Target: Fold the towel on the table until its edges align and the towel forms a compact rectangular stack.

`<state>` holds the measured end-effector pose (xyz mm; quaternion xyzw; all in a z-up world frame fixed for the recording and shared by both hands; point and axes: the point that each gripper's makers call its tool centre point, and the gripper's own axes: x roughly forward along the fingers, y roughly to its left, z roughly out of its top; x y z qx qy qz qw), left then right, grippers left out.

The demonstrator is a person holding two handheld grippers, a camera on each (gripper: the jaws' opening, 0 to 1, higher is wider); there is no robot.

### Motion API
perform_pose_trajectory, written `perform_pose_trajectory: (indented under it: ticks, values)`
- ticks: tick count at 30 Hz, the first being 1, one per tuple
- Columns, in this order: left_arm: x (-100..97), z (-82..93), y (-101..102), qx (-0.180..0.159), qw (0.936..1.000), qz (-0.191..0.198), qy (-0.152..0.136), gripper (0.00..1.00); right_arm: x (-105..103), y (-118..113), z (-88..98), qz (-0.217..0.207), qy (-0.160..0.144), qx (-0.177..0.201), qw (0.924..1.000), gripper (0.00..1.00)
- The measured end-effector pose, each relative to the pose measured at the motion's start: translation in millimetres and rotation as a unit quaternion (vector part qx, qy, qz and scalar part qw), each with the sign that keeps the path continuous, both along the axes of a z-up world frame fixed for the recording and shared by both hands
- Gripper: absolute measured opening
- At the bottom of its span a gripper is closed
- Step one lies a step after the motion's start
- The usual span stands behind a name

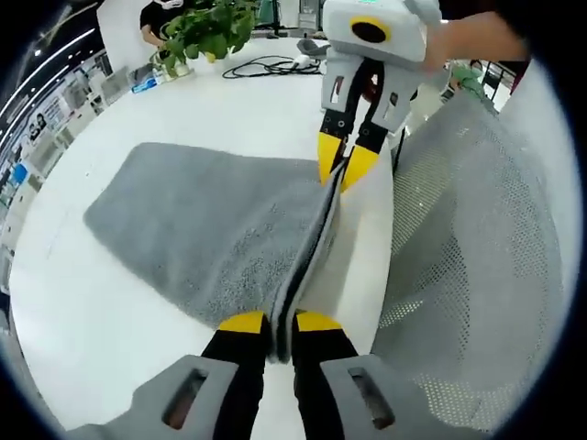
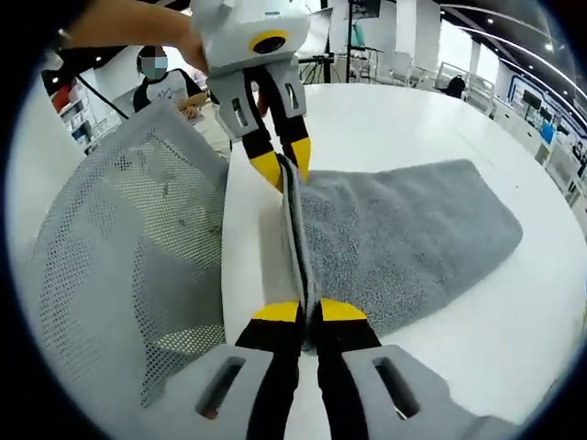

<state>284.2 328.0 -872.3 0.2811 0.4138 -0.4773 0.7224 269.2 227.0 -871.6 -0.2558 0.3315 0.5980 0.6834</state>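
- Towel (image 1: 211,229): grey, terry pile, lying on the white table (image 1: 83,321). 1 long edge is lifted and doubled, so 2 layers stand together as a thin raised ridge; the rest spreads flat and fans out away from that ridge. In the right gripper view the same towel (image 2: 404,229) spreads to the right of the ridge.
- Left gripper (image 1: 280,323): yellow-tipped black jaws closed tight on the near end of the doubled edge, the cloth pinched between them. Seen from the right gripper view, it (image 2: 282,168) comes in at the top and clamps the far end of the ridge.
- Right gripper (image 2: 310,310): yellow-tipped jaws pressed together on the towel edge at the bottom of its own view. In the left gripper view it (image 1: 347,163) pinches the opposite end of the same edge, held by a person's hand (image 1: 459,41).
- Table: white, round-edged; the raised edge runs close to and roughly along its rim.
- Mesh chair back (image 1: 477,238): pale grey, just beside the table edge next to the ridge.
- Potted plant (image 1: 206,27): green leaves, at the far side of the table.
- Black cable (image 1: 266,66): coiled near the plant, possibly with a plug block; too small to confirm.
- Person (image 2: 160,78): standing beyond the chair, dark and white top.
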Motion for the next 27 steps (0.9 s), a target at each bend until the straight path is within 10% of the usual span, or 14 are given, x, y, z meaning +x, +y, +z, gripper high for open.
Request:
perform_pose_trajectory:
  ticks: [27]
  values:
    - [-0.7,92.9,6,-0.052,0.9974,-0.03,-0.039,0.09,3,11,85.2,-0.031,0.028,0.093,0.9948,0.03]
